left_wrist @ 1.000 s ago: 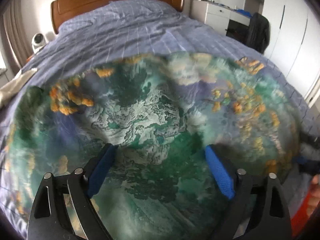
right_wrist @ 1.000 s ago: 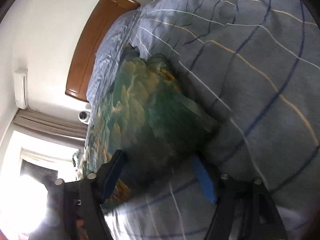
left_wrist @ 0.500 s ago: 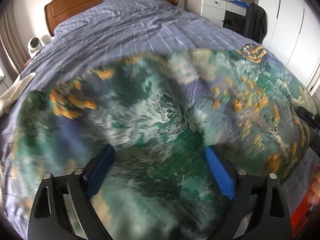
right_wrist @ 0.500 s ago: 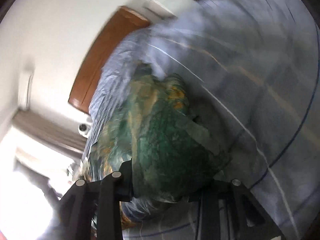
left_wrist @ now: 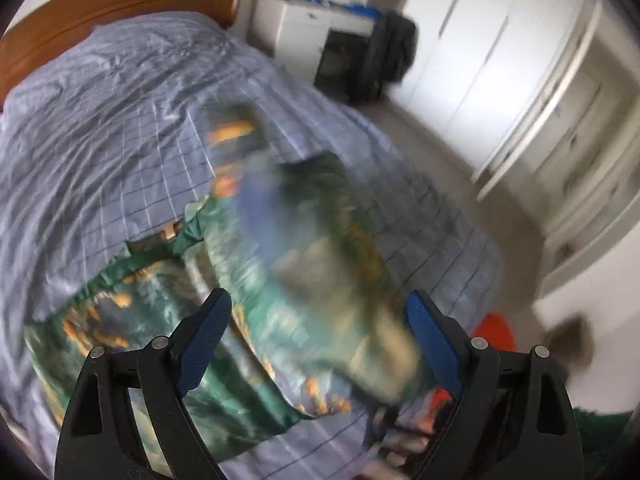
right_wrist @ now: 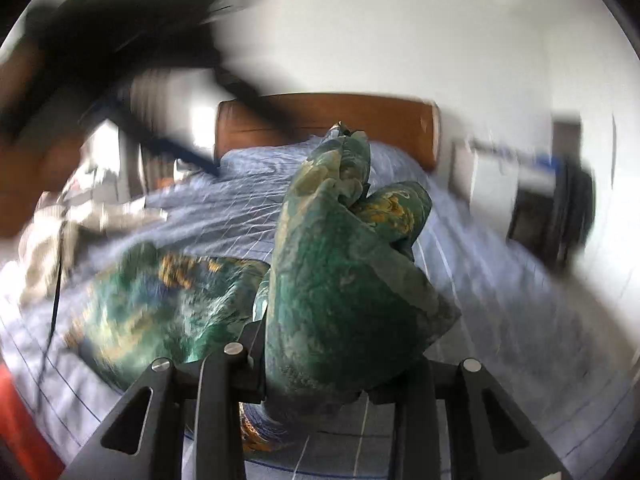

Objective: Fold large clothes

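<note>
A large green garment [left_wrist: 132, 320] printed with orange and blue lies on the bed. One part of it [left_wrist: 320, 248] is lifted off the cover and blurred. My left gripper [left_wrist: 320, 336] hangs above the garment with its blue pads [left_wrist: 208, 332] wide apart and nothing between them. My right gripper [right_wrist: 332, 372] is shut on a bunched fold of the garment [right_wrist: 344, 280], which stands up in front of the camera and hides the fingertips. The rest of the garment [right_wrist: 160, 304] trails down to the bed on the left.
The bed's blue checked cover [left_wrist: 120, 120] runs back to a wooden headboard [right_wrist: 320, 120]. A white cabinet [left_wrist: 296, 36], a dark chair [left_wrist: 384, 56] and white wardrobes [left_wrist: 500, 80] line the right. Pale cloth [right_wrist: 80, 220] lies left. Something orange-red [left_wrist: 496, 328] sits by the bed.
My right gripper closed on the garment's edge, rolled upright and lifted the fold. My left gripper stayed open, rose off the garment and swung toward the room's right side.
</note>
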Demonstrator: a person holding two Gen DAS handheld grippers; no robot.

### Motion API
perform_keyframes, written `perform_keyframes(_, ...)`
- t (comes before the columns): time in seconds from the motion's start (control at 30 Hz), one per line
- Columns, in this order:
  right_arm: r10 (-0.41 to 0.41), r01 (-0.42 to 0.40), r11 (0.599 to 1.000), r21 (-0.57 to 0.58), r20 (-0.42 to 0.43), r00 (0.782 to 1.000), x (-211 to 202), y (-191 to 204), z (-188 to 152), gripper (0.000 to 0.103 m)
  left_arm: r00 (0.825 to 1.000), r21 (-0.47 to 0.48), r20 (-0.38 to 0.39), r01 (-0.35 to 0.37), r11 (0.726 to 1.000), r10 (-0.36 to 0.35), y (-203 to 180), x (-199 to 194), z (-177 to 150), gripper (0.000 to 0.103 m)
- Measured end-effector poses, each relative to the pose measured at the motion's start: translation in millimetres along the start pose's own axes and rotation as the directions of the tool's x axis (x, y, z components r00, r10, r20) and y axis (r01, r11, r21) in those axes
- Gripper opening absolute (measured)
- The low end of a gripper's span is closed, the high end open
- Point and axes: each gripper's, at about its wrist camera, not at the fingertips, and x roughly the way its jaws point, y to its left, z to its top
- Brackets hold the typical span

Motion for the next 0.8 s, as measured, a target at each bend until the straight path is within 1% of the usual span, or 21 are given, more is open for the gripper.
perform_keyframes(0.07,-0.016,0.018,0.993,-0.118,0.022,1.000,-2.8,25.8,0.0,0.033,0.995,0.022,-0.047,-0.083,0.996,0.084,-0.3,13.7,4.3,0.090)
perform_keyframes(0.1,-0.021,0.026,0.987,-0.159,0.031,0.999,-5.4,35.2,-0.8,0.033,0.993,0.015,-0.067,-0.100,0.995,0.101,2.0,18.0,3.5,0.090)
perform_keyframes(0.17,-0.035,0.049,0.963,-0.264,0.058,0.998,-7.0,57.4,-5.7,0.033,0.984,-0.013,-0.110,-0.143,0.990,0.141,9.8,28.8,2.3,0.090)
perform_keyframes(0.23,-0.040,0.068,0.935,-0.348,0.085,0.996,-8.2,77.2,-9.5,0.033,0.971,-0.030,-0.144,-0.199,0.980,0.193,17.5,37.7,0.0,0.089)
perform_keyframes(0.3,-0.032,0.073,0.908,-0.413,0.107,0.994,-6.6,90.9,-14.1,0.033,0.955,-0.042,-0.155,-0.261,0.965,0.251,25.5,42.9,-4.0,0.058)
perform_keyframes(0.33,-0.019,0.064,0.901,-0.428,0.109,0.994,-5.6,94.4,-14.6,0.033,0.955,-0.048,-0.157,-0.261,0.964,0.251,30.3,45.6,-7.3,0.040)
perform_keyframes(0.37,-0.011,0.053,0.899,-0.435,0.100,0.995,-4.6,95.4,-14.5,0.033,0.960,-0.048,-0.143,-0.248,0.968,0.239,35.2,45.9,-11.2,0.031)
perform_keyframes(0.4,0.000,0.037,0.902,-0.431,0.085,0.996,-0.7,95.4,-14.0,0.035,0.964,-0.049,-0.129,-0.241,0.969,0.233,37.9,43.7,-14.6,0.029)
perform_keyframes(0.43,0.016,0.014,0.909,-0.417,0.067,0.998,1.1,91.7,-12.2,0.041,0.970,-0.066,-0.113,-0.225,0.972,0.217,44.2,38.5,-18.6,0.028)
perform_keyframes(0.47,0.050,-0.029,0.919,-0.393,0.043,0.998,0.5,85.4,-8.5,0.051,0.976,-0.092,-0.095,-0.202,0.975,0.194,53.1,31.4,-22.1,0.027)
perform_keyframes(0.5,0.118,-0.104,0.929,-0.355,0.018,0.993,-3.4,76.6,-3.0,0.059,0.980,-0.109,-0.078,-0.189,0.976,0.181,61.7,24.2,-24.9,0.027)
perform_keyframes(0.53,0.170,-0.159,0.931,-0.328,0.004,0.985,-7.6,70.5,0.4,0.060,0.983,-0.119,-0.059,-0.181,0.976,0.175,71.7,15.9,-27.8,0.027)
perform_keyframes(0.57,0.267,-0.262,0.930,-0.259,-0.017,0.963,-14.8,57.8,7.2,0.060,0.984,-0.128,-0.041,-0.176,0.976,0.172,83.8,7.6,-31.3,0.027)
perform_keyframes(0.63,0.369,-0.369,0.920,-0.135,-0.027,0.929,-20.5,36.8,15.8,0.060,0.986,-0.157,-0.009,-0.165,0.974,0.166,106.5,-8.2,-40.9,0.027)
perform_keyframes(0.67,0.402,-0.403,0.912,-0.079,-0.024,0.915,-20.7,26.7,18.5,0.060,0.987,-0.175,0.009,-0.158,0.972,0.162,119.0,-16.8,-48.2,0.027)
perform_keyframes(0.73,0.438,-0.437,0.899,0.023,-0.023,0.899,-13.2,7.9,22.4,0.060,0.987,-0.212,0.042,-0.140,0.967,0.152,137.5,-27.7,-62.4,0.027)
perform_keyframes(0.77,0.453,-0.450,0.890,0.070,-0.039,0.891,-4.1,-0.5,24.0,0.057,0.987,-0.227,0.052,-0.136,0.964,0.152,149.1,-29.8,-69.5,0.027)
perform_keyframes(0.8,0.467,-0.460,0.882,0.107,-0.061,0.882,7.6,-6.3,25.1,0.042,0.986,-0.242,0.055,-0.138,0.960,0.156,157.9,-31.0,-76.6,0.027)
